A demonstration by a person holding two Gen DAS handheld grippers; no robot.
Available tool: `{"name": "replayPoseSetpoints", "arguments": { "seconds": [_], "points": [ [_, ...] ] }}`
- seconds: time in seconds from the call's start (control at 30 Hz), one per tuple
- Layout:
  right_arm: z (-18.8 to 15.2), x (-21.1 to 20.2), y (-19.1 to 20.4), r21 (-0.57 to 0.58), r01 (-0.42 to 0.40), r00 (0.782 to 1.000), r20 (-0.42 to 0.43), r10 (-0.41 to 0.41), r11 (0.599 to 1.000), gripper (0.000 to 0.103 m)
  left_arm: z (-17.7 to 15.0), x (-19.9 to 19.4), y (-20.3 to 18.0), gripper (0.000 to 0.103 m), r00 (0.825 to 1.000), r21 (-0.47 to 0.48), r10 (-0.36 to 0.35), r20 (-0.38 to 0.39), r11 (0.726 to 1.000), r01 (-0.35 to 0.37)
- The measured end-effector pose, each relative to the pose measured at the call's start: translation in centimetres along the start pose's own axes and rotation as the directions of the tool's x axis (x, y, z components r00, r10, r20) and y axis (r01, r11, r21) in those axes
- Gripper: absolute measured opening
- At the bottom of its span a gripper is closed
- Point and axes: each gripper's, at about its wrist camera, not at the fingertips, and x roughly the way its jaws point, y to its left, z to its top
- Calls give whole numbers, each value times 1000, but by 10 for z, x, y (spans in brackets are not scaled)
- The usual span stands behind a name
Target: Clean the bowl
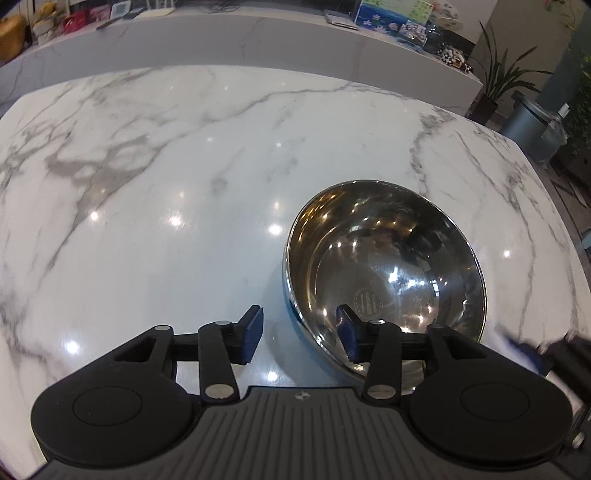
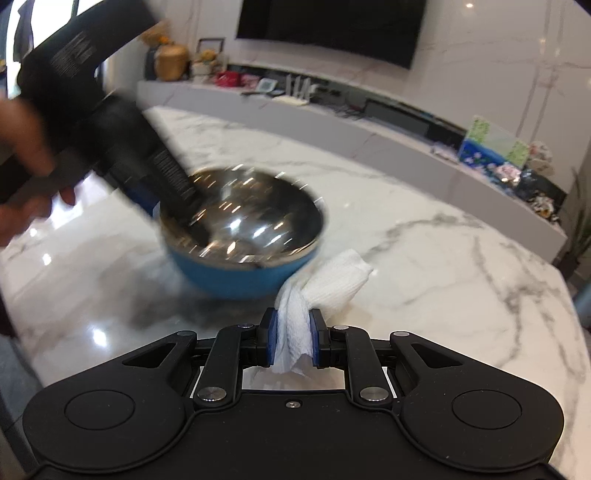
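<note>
You are working at a wide white marble table (image 1: 221, 155) veined with grey, its polished top catching round spots of ceiling light. Behind it runs a long pale counter (image 2: 369, 122) crowded with small items, and a dark screen (image 2: 332, 26) hangs on the wall above it.

The bowl (image 1: 384, 266) stands upright on the table; it is shiny steel inside and blue outside. In the left wrist view it sits towards the right, close in front of your left gripper (image 1: 301, 334).

That left gripper straddles the bowl's near rim: one blue pad sits inside the bowl and the other outside over the table, with the wall between them. The pads stand apart and neither visibly presses the wall. From the right wrist view this gripper is a blurred dark shape reaching into the bowl, with your left hand (image 2: 26, 162) behind it.

Your right gripper (image 2: 293, 338) is clamped on a crumpled white paper towel (image 2: 332, 280), pinched between its blue pads. The towel's loose end pokes forward, just beside the bowl's blue outer wall
</note>
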Motion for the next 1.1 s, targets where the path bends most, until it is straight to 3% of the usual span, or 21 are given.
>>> {"name": "replayPoseSetpoints", "arguments": {
  "seconds": [0.1,0.27,0.47,0.67,0.83,1.0,1.1],
  "points": [
    [9,-3,-7,0,9,999,35,-9,1000,16,-1,-1,2,42,1000,-11,-7,0,1000,7],
    [12,-1,-7,-23,2,999,34,-2,1000,16,1,0,-4,25,1000,34,-22,0,999,22],
    [1,3,0,-16,-22,1000,-6,22,1000,16,5,6,-10,24,1000,87,-11,1,996,11],
    [-7,3,14,-27,-63,997,-38,62,998,16,8,8,-5,24,1000,52,-1,0,999,1],
    [-12,6,27,-55,-92,994,-60,89,994,16,4,10,0,35,1000,12,-1,-26,1000,1],
    [-8,6,21,-51,-61,997,-47,59,997,16,3,7,2,35,1000,12,3,-23,1000,-2],
    [-3,4,12,-35,-23,1000,-18,23,999,16,4,6,1,28,1000,26,-2,-16,1000,2]
  ]
}}
